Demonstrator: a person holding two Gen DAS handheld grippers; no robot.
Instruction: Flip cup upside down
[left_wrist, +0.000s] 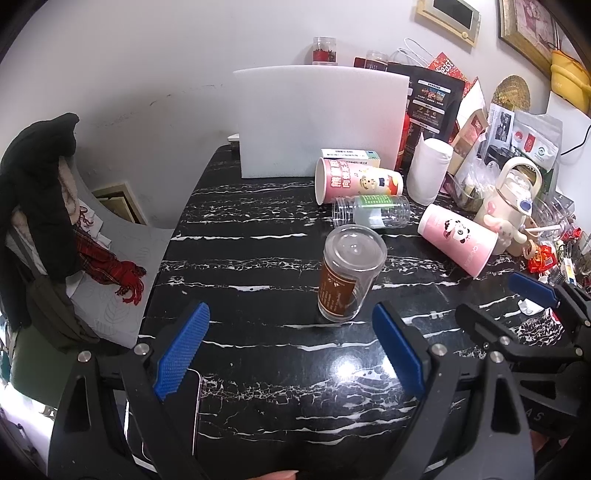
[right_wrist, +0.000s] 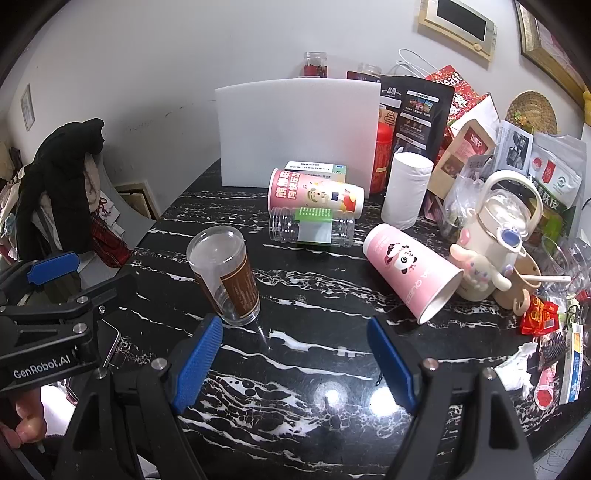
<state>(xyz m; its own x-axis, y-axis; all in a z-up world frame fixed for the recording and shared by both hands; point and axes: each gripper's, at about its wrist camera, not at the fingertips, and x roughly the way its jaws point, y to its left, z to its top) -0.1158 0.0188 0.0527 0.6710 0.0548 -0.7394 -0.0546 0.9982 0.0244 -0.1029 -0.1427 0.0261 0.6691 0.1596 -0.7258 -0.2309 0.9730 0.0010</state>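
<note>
A clear plastic cup with a brown label (left_wrist: 345, 275) stands with its closed end up on the black marble table (left_wrist: 258, 369); it also shows in the right wrist view (right_wrist: 225, 275). My left gripper (left_wrist: 291, 350) is open and empty, just in front of the cup. My right gripper (right_wrist: 295, 362) is open and empty, to the right of the cup and nearer than it. The right gripper also shows at the right edge of the left wrist view (left_wrist: 498, 306). The left gripper shows at the left of the right wrist view (right_wrist: 66, 280).
Behind the cup lie a pink printed cup (right_wrist: 314, 192), a clear jar (right_wrist: 314, 227) and a pink panda cup (right_wrist: 410, 273). A white foam board (right_wrist: 295, 133), a paper roll (right_wrist: 406, 190), a cream bottle (right_wrist: 495, 236) and packets crowd the back right. A phone (left_wrist: 177, 410) lies near left.
</note>
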